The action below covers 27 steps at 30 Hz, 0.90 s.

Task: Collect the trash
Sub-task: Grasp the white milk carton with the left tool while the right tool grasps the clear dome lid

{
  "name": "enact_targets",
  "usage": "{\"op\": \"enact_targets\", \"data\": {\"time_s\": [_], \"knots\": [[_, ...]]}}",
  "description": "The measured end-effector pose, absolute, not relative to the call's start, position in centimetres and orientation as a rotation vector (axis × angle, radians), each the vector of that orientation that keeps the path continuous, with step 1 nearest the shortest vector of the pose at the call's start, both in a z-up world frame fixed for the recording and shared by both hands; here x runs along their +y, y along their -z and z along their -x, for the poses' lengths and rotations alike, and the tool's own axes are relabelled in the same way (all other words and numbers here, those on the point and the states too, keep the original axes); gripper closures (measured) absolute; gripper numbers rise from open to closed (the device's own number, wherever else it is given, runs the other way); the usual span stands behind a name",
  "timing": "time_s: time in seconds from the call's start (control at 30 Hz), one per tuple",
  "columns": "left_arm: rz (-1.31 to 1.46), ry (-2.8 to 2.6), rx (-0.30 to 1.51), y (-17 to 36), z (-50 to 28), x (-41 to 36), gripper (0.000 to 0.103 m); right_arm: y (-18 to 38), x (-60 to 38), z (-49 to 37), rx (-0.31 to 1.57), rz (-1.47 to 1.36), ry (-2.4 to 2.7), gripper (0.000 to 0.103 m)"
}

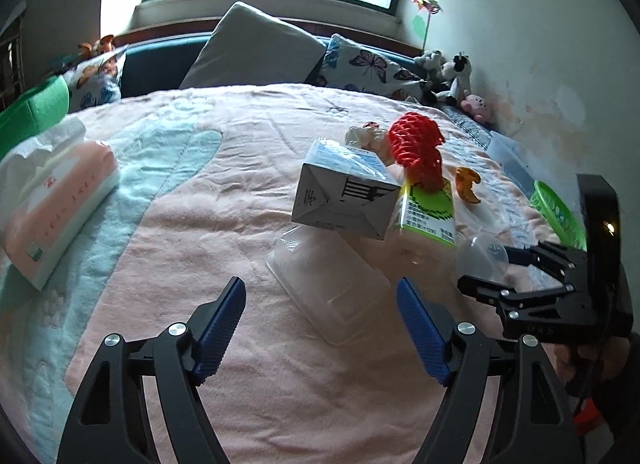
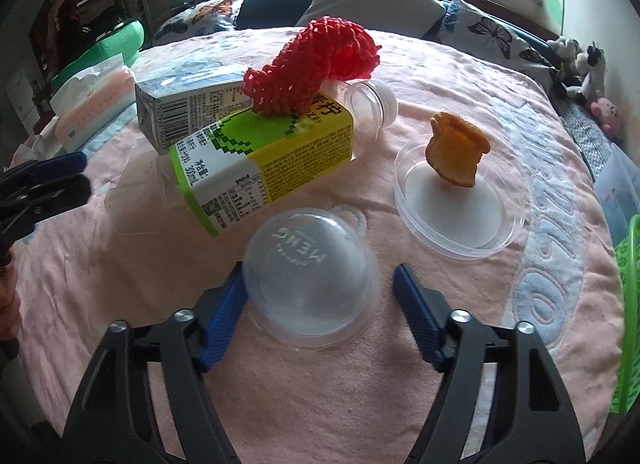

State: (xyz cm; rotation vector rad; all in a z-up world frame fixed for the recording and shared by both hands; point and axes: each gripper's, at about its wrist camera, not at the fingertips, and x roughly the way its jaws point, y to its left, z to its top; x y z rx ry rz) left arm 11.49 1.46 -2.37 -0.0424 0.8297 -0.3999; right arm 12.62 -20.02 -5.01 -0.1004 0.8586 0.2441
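On the pink bedspread, my left gripper [image 1: 320, 288] stands open around the near end of a flat clear plastic box [image 1: 340, 264], its blue pads not touching it. Behind the box lie a grey milk carton [image 1: 344, 200], a green-yellow drink bottle [image 2: 264, 160] and a red foam net [image 2: 316, 60]. My right gripper [image 2: 320, 276] straddles an upturned clear cup [image 2: 312, 264]. The left pad is at the cup's wall and the right pad stands apart from it. An orange peel [image 2: 456, 152] rests on a clear round lid [image 2: 460, 220].
A green basket [image 2: 628, 304] sits at the right edge of the bed. A pink tissue pack [image 1: 60, 200] lies at the left. Pillows [image 1: 256, 48] and plush toys [image 1: 456, 80] line the headboard under the window. A crumpled white wrapper [image 1: 366, 138] lies behind the carton.
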Motion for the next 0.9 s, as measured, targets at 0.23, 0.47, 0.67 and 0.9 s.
{"op": "enact_targets", "data": {"time_s": [0.23,0.47,0.67,0.9], "knots": [[0.070,0.407,0.812,1.0,-13.5,0.2,0.028,4.8,-20.1,-12.2,0.858,0.094,-0.249,0.038],[0.011,0.412,0.831,0.4,-16.8,-2.1,0.026,3.9,-21.0,-11.0,0.841,0.086,-0.250,0.038],[-0.004,0.408,0.853,1.2,-18.5,-3.2,0.027,3.2,-22.2,-10.0,0.829,0.076,-0.237,0.038],[0.005,0.412,0.863,1.8,-19.4,-3.7,0.036,2.7,-24.0,-9.4,0.825,0.050,-0.213,0.038]]}}
